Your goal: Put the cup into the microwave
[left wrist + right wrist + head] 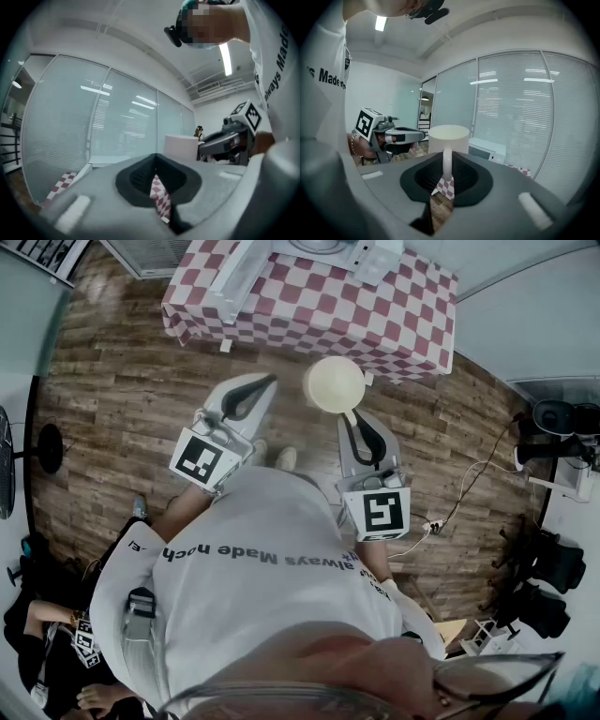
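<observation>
One red-and-white checkered table (394,310) fills the head view's top. The T-shirt (272,559) reads "always Made". The right gripper view alone shows the white microwave (487,151), right of centre. The left gripper (267,382) is closed, empty. The right gripper (354,418) pinches the cream cup (335,383) by its handle, upper centre, near the table's edge.

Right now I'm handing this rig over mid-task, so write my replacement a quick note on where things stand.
Left gripper: shut, empty, held beside the cup.
Right gripper: shut on the cup's handle; the cup is upright in the air, short of the checkered table.
Microwave: on that table ahead; I cannot tell whether its door is open.
Done: cup is lifted.
Left to do: carry it over and set it inside the microwave.
</observation>
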`<state>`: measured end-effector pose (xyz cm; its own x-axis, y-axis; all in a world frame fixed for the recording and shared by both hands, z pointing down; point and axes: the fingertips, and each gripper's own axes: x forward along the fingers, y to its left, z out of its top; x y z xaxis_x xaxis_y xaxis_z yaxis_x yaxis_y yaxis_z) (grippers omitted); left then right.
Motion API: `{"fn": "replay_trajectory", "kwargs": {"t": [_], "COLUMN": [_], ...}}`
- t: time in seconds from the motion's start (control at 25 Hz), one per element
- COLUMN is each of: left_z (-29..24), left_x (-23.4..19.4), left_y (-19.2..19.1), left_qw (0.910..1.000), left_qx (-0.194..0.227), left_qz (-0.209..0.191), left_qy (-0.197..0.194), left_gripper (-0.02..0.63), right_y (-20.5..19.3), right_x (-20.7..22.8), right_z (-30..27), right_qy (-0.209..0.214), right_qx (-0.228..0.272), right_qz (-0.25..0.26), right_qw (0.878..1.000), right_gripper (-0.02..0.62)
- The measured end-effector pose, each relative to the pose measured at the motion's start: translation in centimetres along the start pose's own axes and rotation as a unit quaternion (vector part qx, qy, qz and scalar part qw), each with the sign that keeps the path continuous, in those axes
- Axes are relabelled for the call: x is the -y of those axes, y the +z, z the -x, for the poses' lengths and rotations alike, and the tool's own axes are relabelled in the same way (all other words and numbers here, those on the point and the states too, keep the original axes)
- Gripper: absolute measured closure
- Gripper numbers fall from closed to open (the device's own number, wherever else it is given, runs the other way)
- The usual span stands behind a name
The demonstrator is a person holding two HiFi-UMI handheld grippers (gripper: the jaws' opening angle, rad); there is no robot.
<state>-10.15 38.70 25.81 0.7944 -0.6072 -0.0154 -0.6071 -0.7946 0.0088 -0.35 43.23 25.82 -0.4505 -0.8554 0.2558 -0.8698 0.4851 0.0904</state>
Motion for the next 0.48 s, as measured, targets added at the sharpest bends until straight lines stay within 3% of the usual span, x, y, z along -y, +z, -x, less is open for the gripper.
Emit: {"fn": "replay_trajectory", "kwargs": {"t": [0.48], "left_z": [-1.7], "left_x": [2.1], "left_y": [0.3], "left_qw": [0.9999], "left_qx": [0.001], "left_qz": [-0.011], "left_qy": [-0.005], "left_gripper": [0.603], "right_y": [-0.7], "right_x": [1.8], "right_z": [1.5], "right_qy": [0.004], "right_qx": [-0.004], "right_qz": [-0.002], "right_qw": [1.0], "right_gripper": [0.549]}}
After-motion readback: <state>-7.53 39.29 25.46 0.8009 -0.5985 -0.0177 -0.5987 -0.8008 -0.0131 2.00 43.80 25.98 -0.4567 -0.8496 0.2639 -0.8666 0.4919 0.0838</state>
